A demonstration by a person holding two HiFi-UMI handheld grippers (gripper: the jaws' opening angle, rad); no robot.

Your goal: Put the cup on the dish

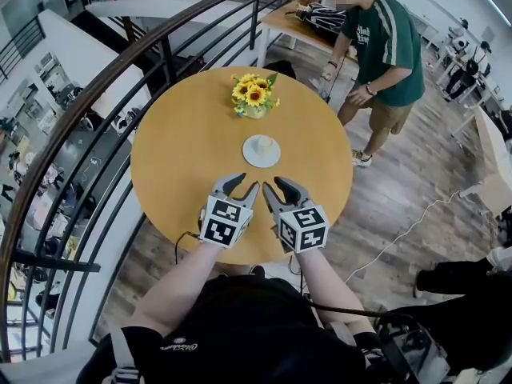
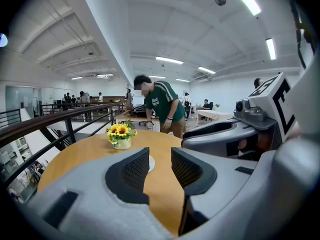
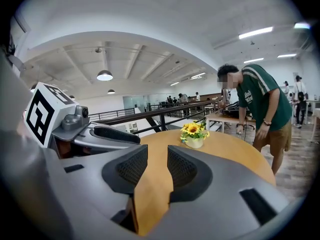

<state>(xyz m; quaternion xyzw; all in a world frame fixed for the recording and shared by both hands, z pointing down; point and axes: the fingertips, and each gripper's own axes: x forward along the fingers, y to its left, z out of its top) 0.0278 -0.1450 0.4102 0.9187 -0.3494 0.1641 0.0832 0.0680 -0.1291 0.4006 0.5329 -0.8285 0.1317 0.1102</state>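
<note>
A cream cup (image 1: 262, 143) stands on a white dish (image 1: 250, 158) at the middle of a round wooden counter (image 1: 180, 146), just in front of a small pot of sunflowers (image 1: 254, 96). At the counter's near edge, a person holds the left hand-held gripper (image 1: 242, 186) and the right hand-held gripper (image 1: 280, 192) side by side, both aimed toward the dish and well short of it. Each has its jaws drawn together to a narrow slit, with only bare wood showing between them. Beyond the counter a bystander in a green shirt (image 1: 386, 42) leans over a desk, and a curved black railing (image 1: 120, 64) sweeps along the left.
</note>
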